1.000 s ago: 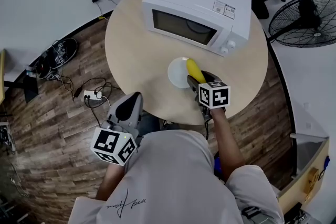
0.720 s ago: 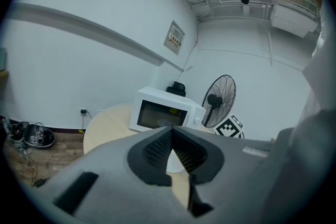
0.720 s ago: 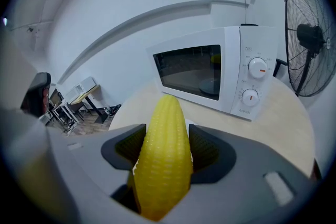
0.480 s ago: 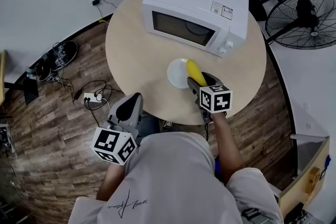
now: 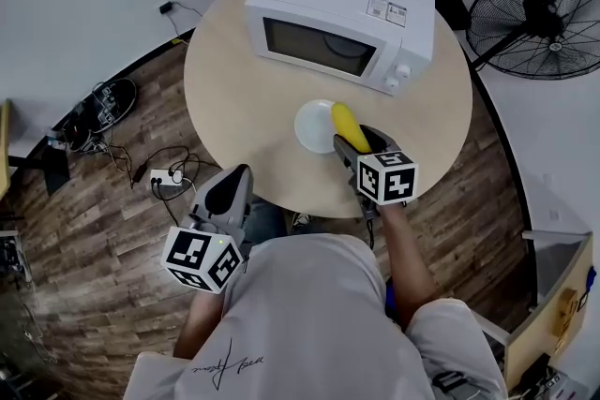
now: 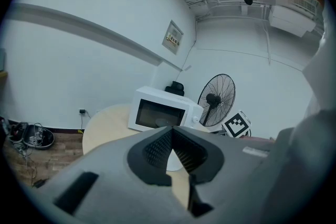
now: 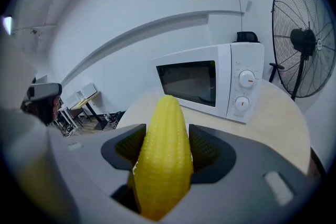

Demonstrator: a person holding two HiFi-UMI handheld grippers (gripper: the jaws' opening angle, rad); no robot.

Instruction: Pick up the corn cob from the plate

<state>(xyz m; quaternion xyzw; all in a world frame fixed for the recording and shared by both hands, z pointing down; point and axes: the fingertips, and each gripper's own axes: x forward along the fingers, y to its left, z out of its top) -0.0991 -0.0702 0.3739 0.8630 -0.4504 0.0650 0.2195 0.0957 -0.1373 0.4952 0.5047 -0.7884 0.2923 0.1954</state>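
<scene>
The left gripper (image 5: 236,178) and right gripper (image 5: 356,141) are grey with black-and-white marker cubes (image 5: 386,177); the T-shirt (image 5: 309,314) is pale grey.

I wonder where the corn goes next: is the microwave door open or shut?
Shut. The microwave door lies flush with the front panel beside the knobs.

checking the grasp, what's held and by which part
Right claw grips the yellow corn cob by its thicker back half; left claw shut on nothing.

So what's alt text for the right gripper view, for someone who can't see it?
A yellow corn cob is clamped between the right gripper's dark fingers. Behind it a white microwave stands on a round table near a fan.
</scene>
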